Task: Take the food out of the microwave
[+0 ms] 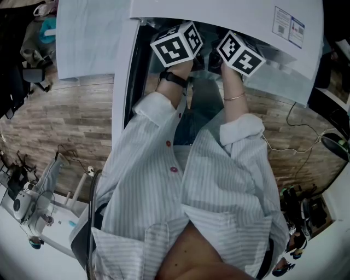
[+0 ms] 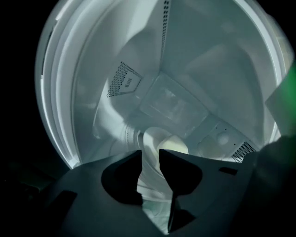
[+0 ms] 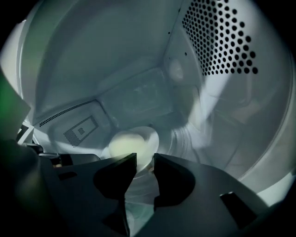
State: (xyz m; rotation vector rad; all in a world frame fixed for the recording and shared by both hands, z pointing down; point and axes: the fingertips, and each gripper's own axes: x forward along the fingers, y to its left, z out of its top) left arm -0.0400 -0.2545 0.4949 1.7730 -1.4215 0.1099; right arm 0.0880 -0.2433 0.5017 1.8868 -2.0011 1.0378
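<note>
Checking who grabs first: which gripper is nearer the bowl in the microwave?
Left, it seems. The left gripper straddles the wall of the bowl with open jaws; the right gripper, also open, sits just short of it.

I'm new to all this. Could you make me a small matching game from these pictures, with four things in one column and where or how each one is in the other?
Things:
1. black watch
2. thin bracelet
3. pale food
4. left tool

Places or states:
A. in a white dish inside the microwave
B. on the person's right wrist
C. jaws apart
D. on the person's left wrist

Pairs: 1-D, 2-B, 3-A, 4-C
</note>
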